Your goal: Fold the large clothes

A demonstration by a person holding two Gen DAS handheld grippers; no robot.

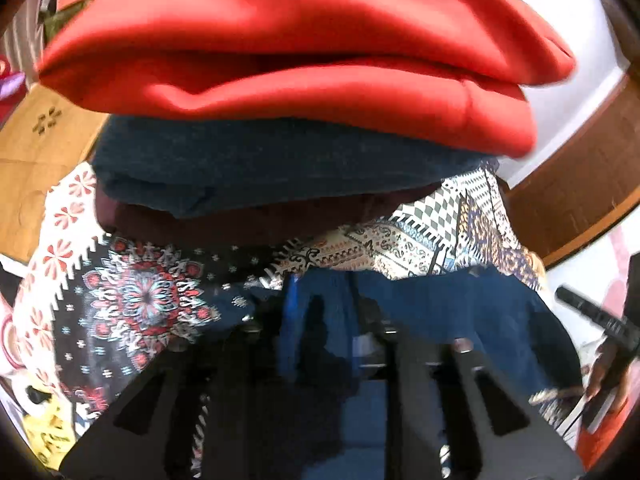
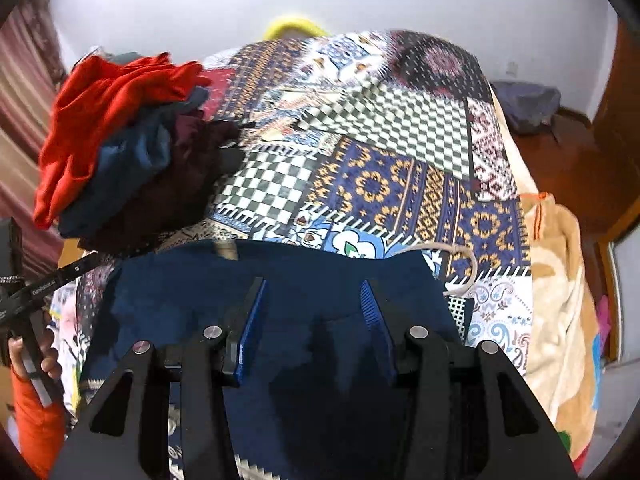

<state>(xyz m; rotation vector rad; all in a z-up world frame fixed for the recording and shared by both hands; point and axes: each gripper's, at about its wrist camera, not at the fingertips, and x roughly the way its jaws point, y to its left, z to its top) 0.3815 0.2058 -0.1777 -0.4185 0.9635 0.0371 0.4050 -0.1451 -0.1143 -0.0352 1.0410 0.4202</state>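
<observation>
On the far left we see a pile of clothes (image 2: 120, 148) sitting on the bed's patterned bedspread (image 2: 384, 152): a red garment (image 1: 288, 44) on top, a teal one (image 1: 240, 164) under it, a dark maroon one (image 2: 168, 196) at the bottom. Our left hand-held gripper (image 1: 320, 344) sits low over the navy garment (image 2: 280, 296), but it is blurred and dark and we cannot tell how its jaws stand. Moving right, the navy garment lies flat on the near edge of the bed, just beside the pile. Our right hand-held gripper (image 2: 312, 300) hovers over it, blue-padded fingers (image 2: 252, 320) spread wide, holding nothing. Further right, a cream cord (image 2: 460, 264) curls off the garment, and a tan blanket (image 2: 560, 300) hangs at the bed's side.
</observation>
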